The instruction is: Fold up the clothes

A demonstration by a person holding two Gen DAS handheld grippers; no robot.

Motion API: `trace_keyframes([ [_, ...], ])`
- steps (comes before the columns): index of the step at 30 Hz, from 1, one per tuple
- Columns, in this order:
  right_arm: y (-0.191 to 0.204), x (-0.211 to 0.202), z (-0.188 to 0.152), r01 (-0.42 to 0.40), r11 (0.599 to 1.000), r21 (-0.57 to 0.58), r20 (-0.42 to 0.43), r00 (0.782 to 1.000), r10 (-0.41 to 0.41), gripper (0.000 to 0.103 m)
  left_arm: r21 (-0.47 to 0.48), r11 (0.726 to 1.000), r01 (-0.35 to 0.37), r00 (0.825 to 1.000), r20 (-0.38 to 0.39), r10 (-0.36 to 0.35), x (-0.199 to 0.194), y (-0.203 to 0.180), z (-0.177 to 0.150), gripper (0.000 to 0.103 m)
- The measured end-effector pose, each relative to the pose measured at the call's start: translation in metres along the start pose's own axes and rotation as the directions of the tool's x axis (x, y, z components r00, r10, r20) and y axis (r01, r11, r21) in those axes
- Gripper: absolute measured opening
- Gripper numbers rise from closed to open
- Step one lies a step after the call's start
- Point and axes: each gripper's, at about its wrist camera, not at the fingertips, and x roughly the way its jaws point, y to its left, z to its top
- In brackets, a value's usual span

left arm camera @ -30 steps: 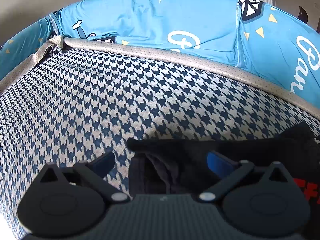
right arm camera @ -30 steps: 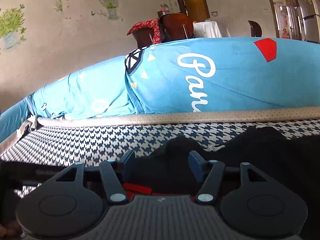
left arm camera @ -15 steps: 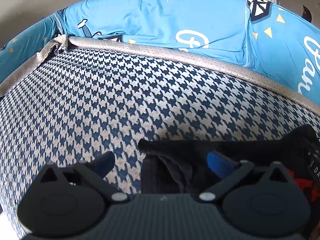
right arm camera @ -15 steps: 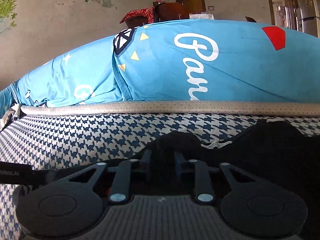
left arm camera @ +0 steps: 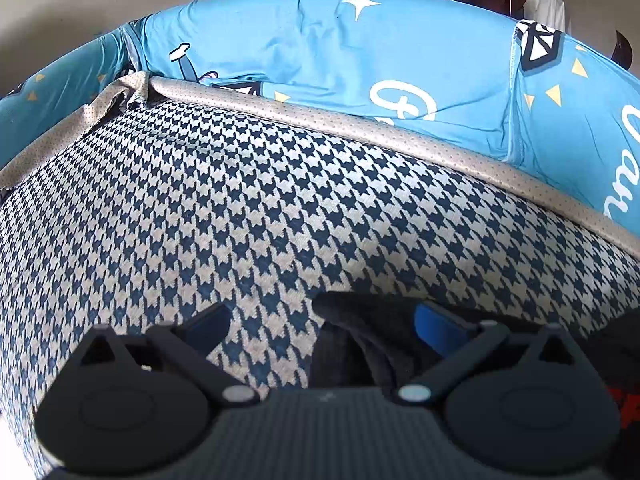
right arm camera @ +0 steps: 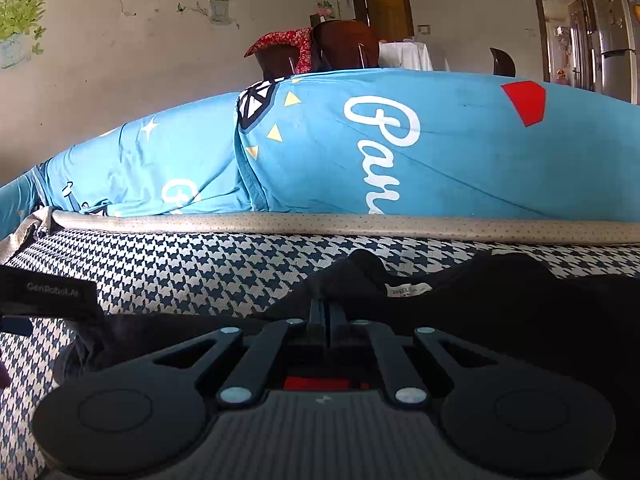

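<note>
1. Right tongs [right arm camera: 329, 312]: a second ago the jaws stood apart over the black garment [right arm camera: 500, 292]; now they are pressed together, pinching a raised fold of its edge.
2. Half a second ago they were almost closed; now no gap shows between the fingers [right arm camera: 320, 314].
3. Right view sits a bit further back than half a second ago: more wall and doorway show above the blue cushion [right arm camera: 440, 152].
4. White label [right arm camera: 408, 290] of the garment now shows just beyond the right tongs, slightly to their right.
5. Left tongs [left arm camera: 322, 320]: wide open, same as before; no cloth is pinched.
6. Left view barely changed; garment edge [left arm camera: 360, 312] lies between the open fingers, nearer the right, blue-padded finger [left arm camera: 436, 326].
7. Left finger [left arm camera: 208, 326] of the left tongs is over bare checked cover [left arm camera: 240, 200], apart from the garment.
8. Pose: left tongs tip steeply down at the cover; right tongs point lower and flatter, toward the cushion.
9. Garment lies on the checked cover, under and ahead of both tongs, spreading right of the right tongs.
10. Grey piping [right arm camera: 360, 226] runs across beyond the tongs, between cover and cushion.
11. Left tongs' body, with lettering, shows at the left edge of the right view [right arm camera: 48, 292].
</note>
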Motion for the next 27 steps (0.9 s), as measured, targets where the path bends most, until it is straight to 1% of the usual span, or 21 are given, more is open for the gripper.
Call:
trace_keyframes([
  [7, -0.001, -0.046, -0.018, 0.040, 0.998, 0.038, -0.017, 0.999, -0.039, 0.004, -0.027, 1.000, 0.013, 1.000, 0.017, -0.013, -0.005, 0.006, 0.003, 0.103],
  [11, 0.001, -0.061, -0.035, 0.066, 0.997, 0.037, -0.038, 0.997, -0.065, 0.004, -0.013, 1.000, 0.022, 0.999, 0.039, -0.021, -0.010, 0.005, 0.001, 0.103],
  [14, -0.002, -0.063, -0.046, 0.083, 0.995, 0.049, -0.087, 0.993, -0.079, 0.004, 0.012, 0.999, 0.048, 0.998, 0.051, -0.049, -0.015, 0.000, -0.002, 0.103],
  [17, -0.006, -0.062, -0.054, 0.084, 0.994, 0.064, -0.129, 0.989, -0.076, 0.004, 0.030, 0.996, 0.082, 0.994, 0.067, -0.084, -0.019, -0.008, -0.004, 0.103],
  [22, -0.008, -0.063, -0.063, 0.087, 0.995, 0.055, -0.167, 0.983, -0.076, 0.004, 0.064, 0.990, 0.125, 0.988, 0.088, -0.131, -0.025, -0.025, -0.007, 0.103],
  [24, -0.008, -0.064, -0.064, 0.084, 0.996, 0.039, -0.166, 0.983, -0.077, 0.003, 0.087, 0.988, 0.127, 0.987, 0.082, -0.135, -0.024, -0.034, -0.010, 0.103],
  [27, -0.010, -0.066, -0.065, 0.077, 0.996, 0.041, -0.169, 0.983, -0.069, 0.003, 0.124, 0.986, 0.107, 0.991, 0.069, -0.116, -0.019, -0.046, -0.016, 0.103],
])
